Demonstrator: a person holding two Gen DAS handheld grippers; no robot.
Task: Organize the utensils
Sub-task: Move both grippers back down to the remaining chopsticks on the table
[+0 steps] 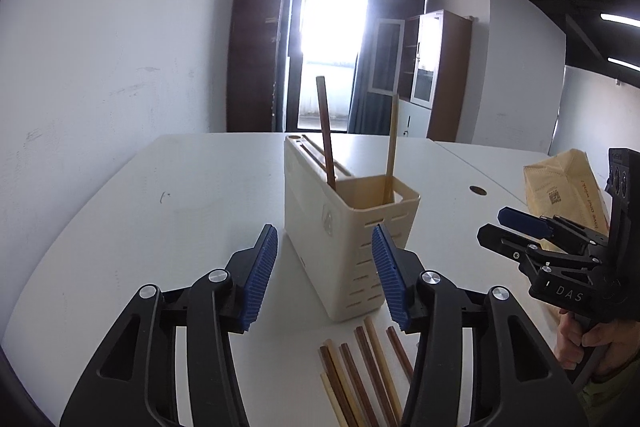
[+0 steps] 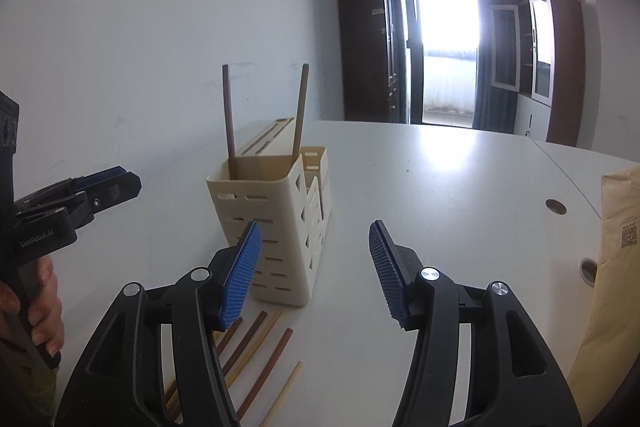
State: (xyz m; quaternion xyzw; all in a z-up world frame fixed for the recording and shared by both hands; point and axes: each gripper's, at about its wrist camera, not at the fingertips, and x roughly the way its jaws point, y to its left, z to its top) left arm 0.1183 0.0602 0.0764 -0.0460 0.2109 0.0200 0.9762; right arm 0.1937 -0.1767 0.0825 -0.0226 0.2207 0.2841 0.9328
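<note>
Closest to my left cam are the left gripper (image 1: 324,275) pads, blue and ribbed, standing abt half open w/ nothing between them but bare table (image 1: 120,227). Loose chopsticks (image 1: 360,371) lie flat on the table just below and between the fingers, a mixed bunch of dark brown and pale ones, fanned side by side, tips toward the holder. Cream utensil holder (image 1: 348,227) stands upright right ahead of the pads, its slotted end facing me; my right finger overlaps it in view, can't tell if touching. Two chopsticks already stand in its open compartment: dark chopstick (image 1: 325,131) leaning left, pale chopstick (image 1: 393,143) near upright.

Right gripper (image 2: 316,275) also abt half open, empty. From its cam the holder (image 2: 280,227) sits ahead-left, behind the left finger, and the loose sticks (image 2: 256,347) lie under that finger. Tan paper bag (image 2: 608,267) on the far right.
</note>
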